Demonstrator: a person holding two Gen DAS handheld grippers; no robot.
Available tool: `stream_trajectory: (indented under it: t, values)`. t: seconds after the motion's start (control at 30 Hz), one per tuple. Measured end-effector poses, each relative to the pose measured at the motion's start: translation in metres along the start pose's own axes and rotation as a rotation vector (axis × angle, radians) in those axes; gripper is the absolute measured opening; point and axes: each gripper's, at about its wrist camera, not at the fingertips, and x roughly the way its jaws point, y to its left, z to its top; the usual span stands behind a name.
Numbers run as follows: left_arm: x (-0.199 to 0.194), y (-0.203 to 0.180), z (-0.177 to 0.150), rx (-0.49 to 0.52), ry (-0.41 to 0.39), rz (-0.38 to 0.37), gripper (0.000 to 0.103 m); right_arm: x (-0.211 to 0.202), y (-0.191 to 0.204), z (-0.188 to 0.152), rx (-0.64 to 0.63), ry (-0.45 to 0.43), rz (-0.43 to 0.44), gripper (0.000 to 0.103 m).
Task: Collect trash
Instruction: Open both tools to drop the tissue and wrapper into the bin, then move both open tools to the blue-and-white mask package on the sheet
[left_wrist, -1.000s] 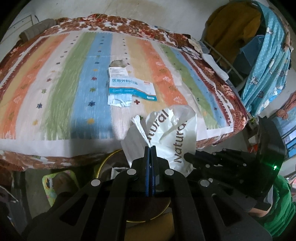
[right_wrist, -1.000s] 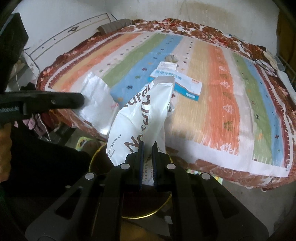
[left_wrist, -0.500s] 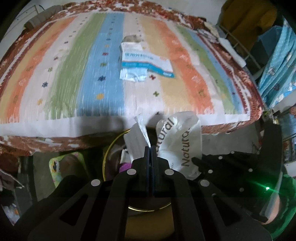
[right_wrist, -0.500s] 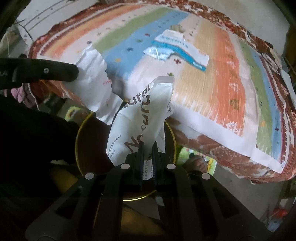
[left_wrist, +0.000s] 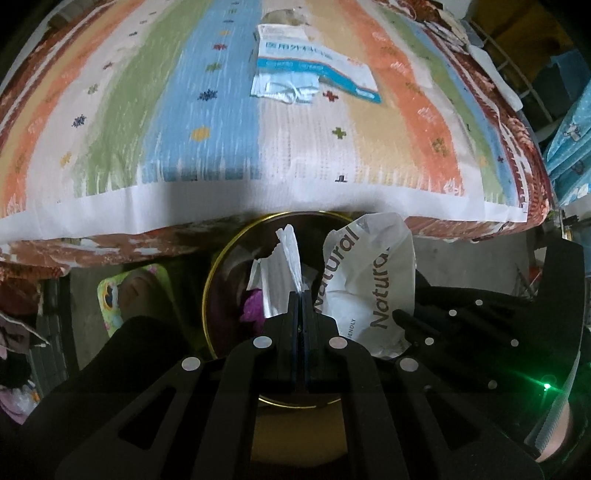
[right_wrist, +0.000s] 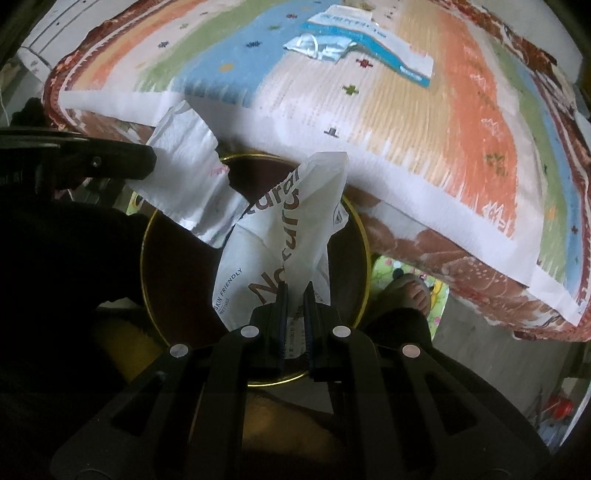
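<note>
My left gripper (left_wrist: 300, 293) is shut on a torn white paper wrapper (left_wrist: 286, 269), held over a round gold-rimmed bin (left_wrist: 221, 254) on the floor by the bed. The wrapper also shows in the right wrist view (right_wrist: 188, 184). My right gripper (right_wrist: 295, 291) is shut on a white "Natural" wipes packet (right_wrist: 291, 236), held over the same bin (right_wrist: 364, 236); the packet also shows in the left wrist view (left_wrist: 373, 280). On the bed lie a blue-and-white mask packet (left_wrist: 314, 61) and a crumpled face mask (left_wrist: 286, 88).
The striped bedspread (left_wrist: 184, 110) hangs over the bed edge just beyond the bin. A person's foot on a colourful mat (right_wrist: 410, 291) is right of the bin. Clothes hang on a rack at the far right (left_wrist: 569, 122).
Both grippers have moved back from the bed and down, carrying the paper wrapper and the wipes packet over the bin's opening. Both stay shut.
</note>
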Motion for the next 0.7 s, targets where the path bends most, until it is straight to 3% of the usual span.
stream_trajectory:
  t: [0.17, 0.2, 0.23, 0.27, 0.3, 0.4, 0.7]
  values:
    - [0.000, 0.002, 0.001, -0.013, 0.000, 0.000, 0.001, 0.004, -0.005, 0.001, 0.032, 0.016, 0.009, 0.009]
    - [0.000, 0.004, 0.002, -0.024, 0.001, 0.001, 0.004, 0.005, -0.006, 0.001, 0.041, 0.021, 0.010, 0.014]
    - [0.000, 0.005, 0.002, -0.034, 0.001, 0.005, 0.009, 0.005, -0.008, 0.001, 0.046, 0.020, 0.013, 0.019]
    - [0.000, 0.008, 0.003, -0.049, 0.003, 0.004, 0.025, 0.005, -0.009, 0.002, 0.051, 0.017, 0.014, 0.021]
    - [-0.001, 0.011, 0.004, -0.062, -0.003, 0.002, 0.034, 0.004, -0.009, 0.002, 0.055, 0.012, 0.014, 0.027]
    - [-0.007, 0.013, 0.005, -0.073, -0.028, 0.008, 0.034, 0.000, -0.011, 0.003, 0.064, -0.004, 0.017, 0.037]
    - [-0.017, 0.016, 0.008, -0.095, -0.075, 0.004, 0.036, -0.011, -0.019, 0.006, 0.102, -0.057, 0.029, 0.047]
